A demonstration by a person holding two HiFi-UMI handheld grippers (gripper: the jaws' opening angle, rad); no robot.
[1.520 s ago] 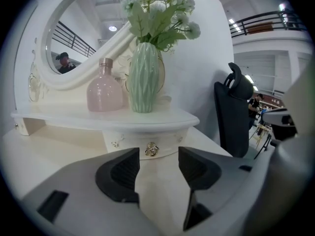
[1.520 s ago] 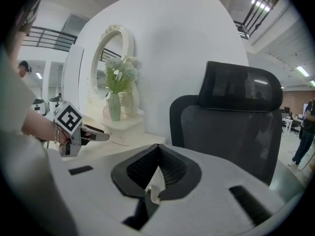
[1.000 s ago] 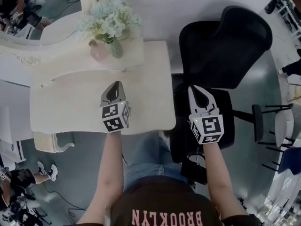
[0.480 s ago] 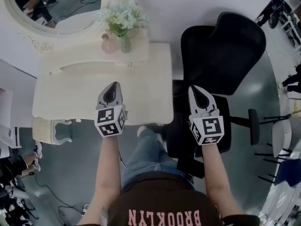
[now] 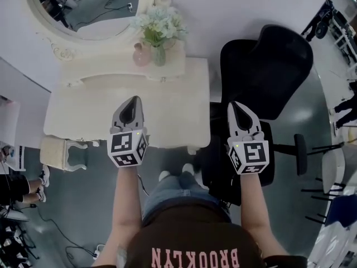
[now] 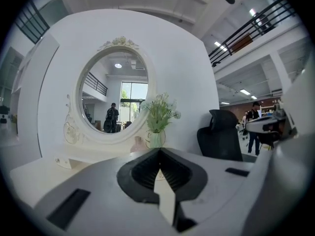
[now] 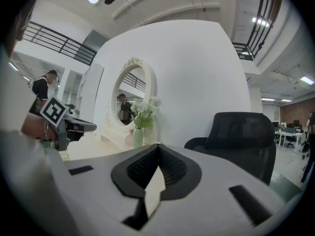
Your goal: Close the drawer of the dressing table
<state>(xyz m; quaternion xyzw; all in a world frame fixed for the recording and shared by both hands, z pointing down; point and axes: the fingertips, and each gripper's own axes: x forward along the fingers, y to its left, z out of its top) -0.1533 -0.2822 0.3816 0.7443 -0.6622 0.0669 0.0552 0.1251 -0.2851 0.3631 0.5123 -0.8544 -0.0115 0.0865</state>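
Your counter, the dressing table's top, lies farther from you than a second ago. You have stepped back and lifted both claws, and more of the mirror now shows in the head view. Nothing juts past the counter's front edge from above, so I judge the drawer shut and the task done, though the drawer's face is hidden beneath the top. The chair stands just right of the counter, and the vase of flowers stands at its back. Your left claw hangs over the counter's front part and your right claw over the chair seat. Both have their jaws pressed together on nothing. Only the gripper views show that closure plainly, and only the right one catches the left claw's marker cube.
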